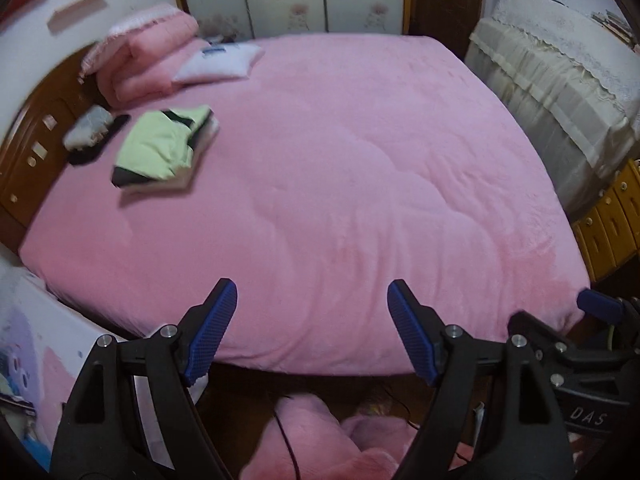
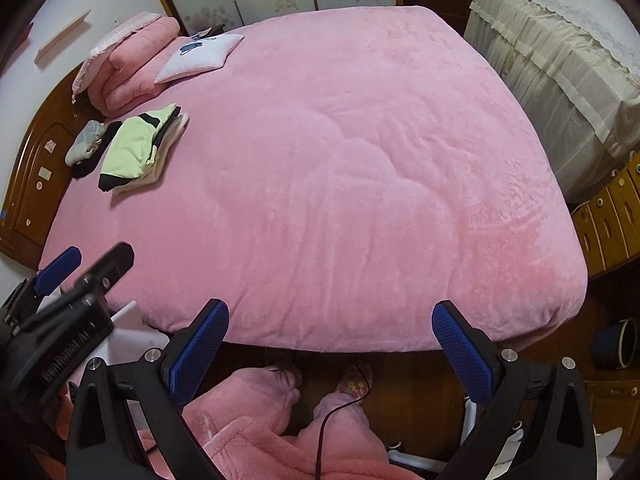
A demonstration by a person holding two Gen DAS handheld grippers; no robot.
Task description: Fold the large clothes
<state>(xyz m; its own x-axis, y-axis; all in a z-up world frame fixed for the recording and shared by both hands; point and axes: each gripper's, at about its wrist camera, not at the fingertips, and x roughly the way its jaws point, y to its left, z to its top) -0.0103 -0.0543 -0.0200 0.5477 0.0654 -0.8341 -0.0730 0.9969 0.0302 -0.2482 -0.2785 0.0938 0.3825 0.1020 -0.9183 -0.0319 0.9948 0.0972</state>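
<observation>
One bed (image 1: 340, 184) fills the room, covered by a single pink plush blanket. Far ahead and to the left of both pairs of fingers lies one stack of folded clothes (image 1: 164, 148), pale green on top with black and cream layers under it. Just left of the stack sits one grey-and-white bundle (image 1: 86, 130) on a black item. Beyond these, by the wooden headboard (image 1: 36, 148), is one folded pink quilt (image 1: 148, 56) with one white cushion (image 1: 220, 62) touching its right side.

The left gripper (image 1: 312, 328) hangs over the near edge of the bed, its two blue-padded fingers (image 1: 212, 330) spread wide, with nothing between them and touching nothing. The right gripper (image 2: 340, 354) hangs likewise at the near edge, its fingers (image 2: 464, 352) wide apart and empty.

To the right of the bed stands one piece of furniture under a cream lace cover (image 2: 560, 64), with yellow wooden drawers (image 2: 612, 224) nearer. Below the fingers, two slippered feet (image 2: 356, 378) stand on the floor.
</observation>
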